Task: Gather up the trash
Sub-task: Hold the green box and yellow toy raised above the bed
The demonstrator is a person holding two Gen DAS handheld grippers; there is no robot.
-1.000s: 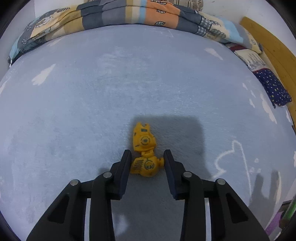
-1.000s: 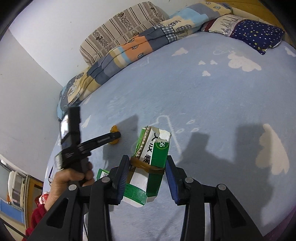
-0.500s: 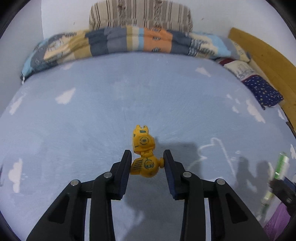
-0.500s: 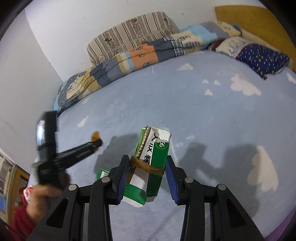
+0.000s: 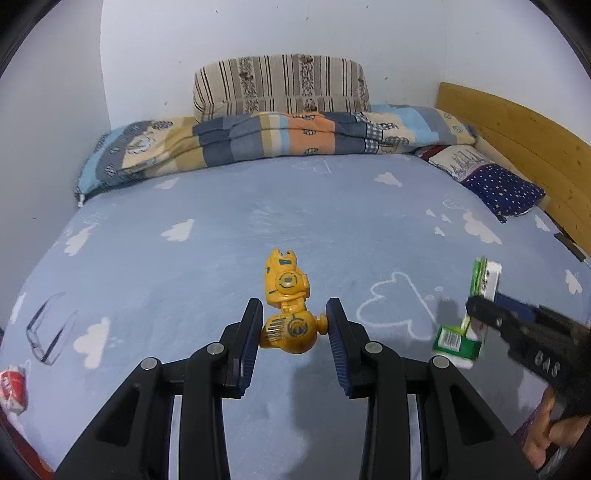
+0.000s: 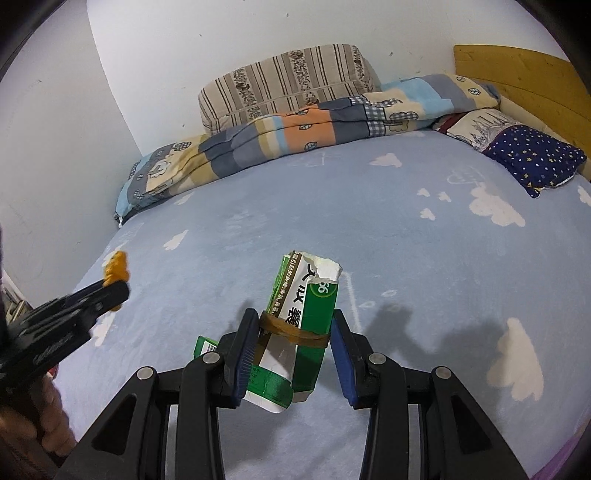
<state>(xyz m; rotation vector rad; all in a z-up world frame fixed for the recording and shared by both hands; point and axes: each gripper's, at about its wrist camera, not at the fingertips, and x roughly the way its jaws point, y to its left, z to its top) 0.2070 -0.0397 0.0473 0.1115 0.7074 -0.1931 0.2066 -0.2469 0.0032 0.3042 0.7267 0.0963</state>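
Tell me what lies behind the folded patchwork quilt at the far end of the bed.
A striped cushion stands behind the patchwork quilt, against the white wall. Its lower part is hidden by the quilt, as is anything between them.

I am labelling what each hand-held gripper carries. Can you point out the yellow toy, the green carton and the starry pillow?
yellow toy (image 5: 286, 286): left wrist view, on its upper body.
green carton (image 6: 314, 301): right wrist view, on its printed front face.
starry pillow (image 6: 532, 155): right wrist view, on its dark blue top.
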